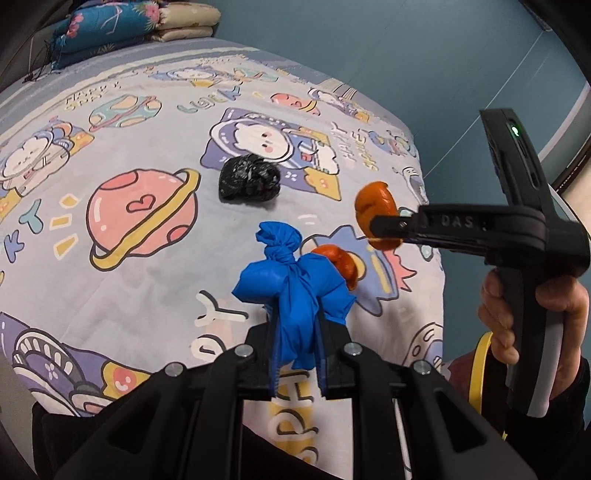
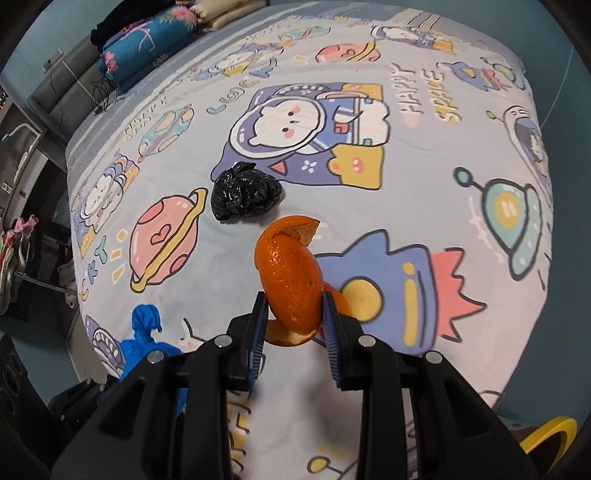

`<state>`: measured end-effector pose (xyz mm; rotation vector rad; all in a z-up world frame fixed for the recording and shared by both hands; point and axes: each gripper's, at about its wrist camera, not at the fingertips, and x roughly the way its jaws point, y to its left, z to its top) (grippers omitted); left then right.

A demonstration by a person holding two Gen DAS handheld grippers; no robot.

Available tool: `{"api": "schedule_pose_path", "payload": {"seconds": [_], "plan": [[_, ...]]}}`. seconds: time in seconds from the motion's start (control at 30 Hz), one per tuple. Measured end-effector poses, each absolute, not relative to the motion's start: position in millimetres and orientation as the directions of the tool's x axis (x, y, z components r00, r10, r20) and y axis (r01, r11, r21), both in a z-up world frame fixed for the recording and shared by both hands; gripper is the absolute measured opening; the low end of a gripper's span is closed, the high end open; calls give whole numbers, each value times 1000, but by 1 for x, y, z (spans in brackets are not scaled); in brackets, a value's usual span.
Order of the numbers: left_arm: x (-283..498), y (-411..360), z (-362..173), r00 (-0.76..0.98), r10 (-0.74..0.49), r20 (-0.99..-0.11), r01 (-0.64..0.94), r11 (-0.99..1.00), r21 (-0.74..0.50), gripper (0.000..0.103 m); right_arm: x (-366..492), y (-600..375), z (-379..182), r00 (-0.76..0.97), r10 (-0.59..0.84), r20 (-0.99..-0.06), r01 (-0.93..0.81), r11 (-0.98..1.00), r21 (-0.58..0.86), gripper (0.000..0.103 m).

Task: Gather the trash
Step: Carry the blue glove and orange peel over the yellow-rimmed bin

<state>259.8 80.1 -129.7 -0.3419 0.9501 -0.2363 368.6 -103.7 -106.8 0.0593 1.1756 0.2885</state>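
My left gripper [image 1: 295, 321] is shut on a knotted blue plastic bag [image 1: 291, 291], held just above the bed. My right gripper [image 2: 295, 314] is shut on a curled piece of orange peel [image 2: 290, 273], also lifted off the sheet. The left wrist view shows the right gripper [image 1: 380, 225] from the side, with the peel [image 1: 373, 205] in its tips and a hand on the handle. A second orange peel [image 1: 341, 264] lies on the bed behind the blue bag and peeks past my right finger [image 2: 341, 299]. Further in, a crumpled black plastic bag [image 1: 249, 181] [image 2: 243, 194] rests on the sheet. The blue bag [image 2: 146, 343] shows at the lower left.
The bed carries a pale cartoon space-print sheet [image 1: 122, 155] [image 2: 424, 177]. Folded quilts and a blue floral pillow [image 1: 110, 33] [image 2: 147, 48] are stacked at its far end. A yellow rim [image 2: 550, 432] [image 1: 480, 365] shows below the bed's near edge. Furniture and clothes stand left of the bed [image 2: 18, 251].
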Motion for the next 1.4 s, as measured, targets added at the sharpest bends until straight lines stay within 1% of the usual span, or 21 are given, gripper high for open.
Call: {"api": "schedule_pose_path", "payload": {"seconds": [0.33,0.67,0.93,1.4], "plan": [[240,52,-98,600,-325,-731,91,935,-342,14,327,-147,-82,402,293,-868,-180,954,239,28],[223,13,-72,618,-356,-701,167,931,-325,14,281,-204,-67,453,309,-836,-135,951,279,28],[207,-30,-55,604,-414,-681,259,910,-323,14,240,-256,-46,520,281,-806,-62,954,293,28],[178,-99,-43,550,-495,-673,400,863,-308,14,161,-349,-39,589,182,-788,116,945,305,29]]}}
